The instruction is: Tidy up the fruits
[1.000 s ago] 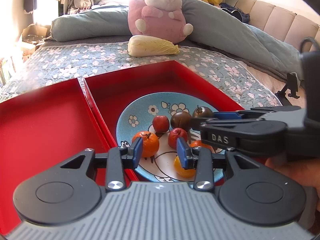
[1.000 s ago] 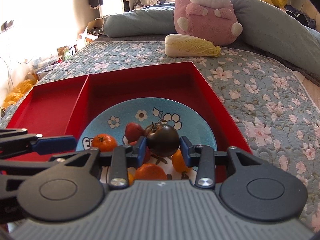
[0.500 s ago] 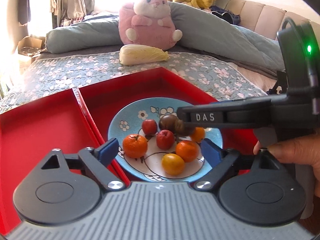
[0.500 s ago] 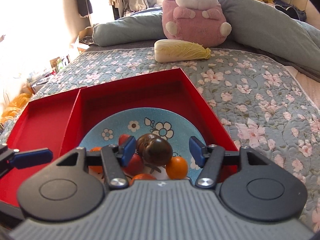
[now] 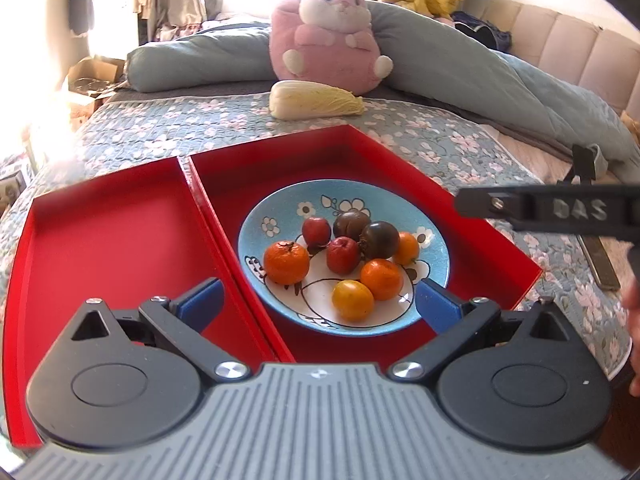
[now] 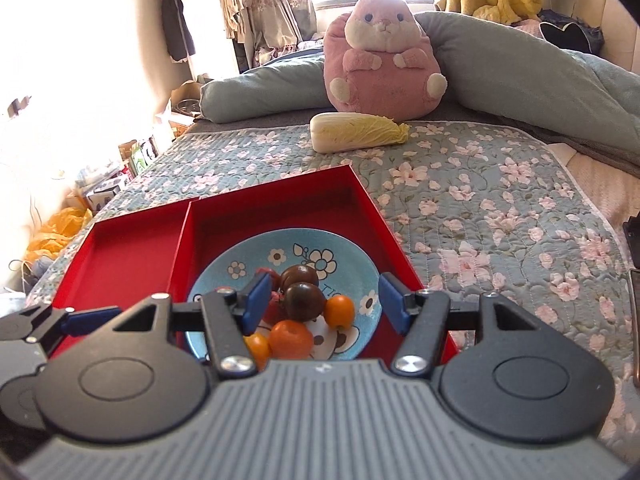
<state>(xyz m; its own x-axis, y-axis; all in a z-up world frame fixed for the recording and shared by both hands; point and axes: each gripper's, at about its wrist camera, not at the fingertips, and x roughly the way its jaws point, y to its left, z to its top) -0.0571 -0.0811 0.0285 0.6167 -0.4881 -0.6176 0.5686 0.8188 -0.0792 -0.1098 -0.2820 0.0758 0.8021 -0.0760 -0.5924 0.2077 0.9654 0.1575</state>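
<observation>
A blue flowered plate (image 5: 434, 236) sits in the right compartment of a red tray (image 5: 120, 240) and holds several fruits: oranges (image 5: 286, 262), small red fruits (image 5: 342, 254), two dark tomatoes (image 5: 379, 240) and a yellow fruit (image 5: 353, 300). My left gripper (image 5: 318, 304) is open and empty, above the plate's near edge. My right gripper (image 6: 324, 300) is open and empty, raised above the plate (image 6: 352, 256), with a dark tomato (image 6: 303, 301) lying below it. The right gripper also shows from the side in the left wrist view (image 5: 560, 210).
The tray lies on a flowered quilt (image 6: 480, 208). A napa cabbage (image 5: 316, 100) and a pink plush rabbit (image 5: 328, 36) are behind it, with grey-blue pillows (image 5: 460, 64). The tray's left compartment (image 6: 128, 256) holds nothing. Dark objects lie at the right edge (image 6: 632, 236).
My right gripper let go of the dark tomato onto the plate, opened and pulled back upward to the right. My left gripper opened wide and drew back from the plate.
</observation>
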